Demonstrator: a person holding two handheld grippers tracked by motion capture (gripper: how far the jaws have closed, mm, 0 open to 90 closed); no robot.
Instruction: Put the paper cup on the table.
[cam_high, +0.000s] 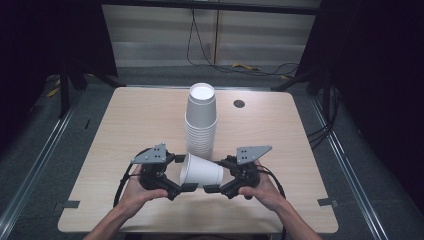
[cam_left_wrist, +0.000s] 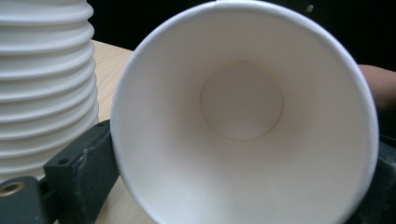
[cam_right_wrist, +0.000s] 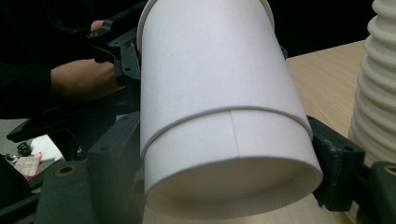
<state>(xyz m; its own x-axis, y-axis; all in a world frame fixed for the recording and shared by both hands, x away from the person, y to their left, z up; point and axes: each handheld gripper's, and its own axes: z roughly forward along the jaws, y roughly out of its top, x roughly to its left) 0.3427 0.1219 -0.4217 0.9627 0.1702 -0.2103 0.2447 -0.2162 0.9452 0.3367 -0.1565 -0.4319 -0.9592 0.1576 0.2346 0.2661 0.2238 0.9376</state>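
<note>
While the right gripper (cam_high: 212, 188) squeezed the base of the paper cup (cam_high: 201, 171) and the left gripper (cam_high: 189, 187) stood open around its rim, the cup looked light, thin and easy to crush, best held gently near its stiff bottom.

A: What do the tools look like?
B: The left gripper (cam_high: 186, 188) and the right gripper (cam_high: 209, 188) are black, with small screws; each carries a grey three-cornered plate with holes.
A: Any cables?
B: Yes, a black cable loops from each. The forearms are bare.
</note>
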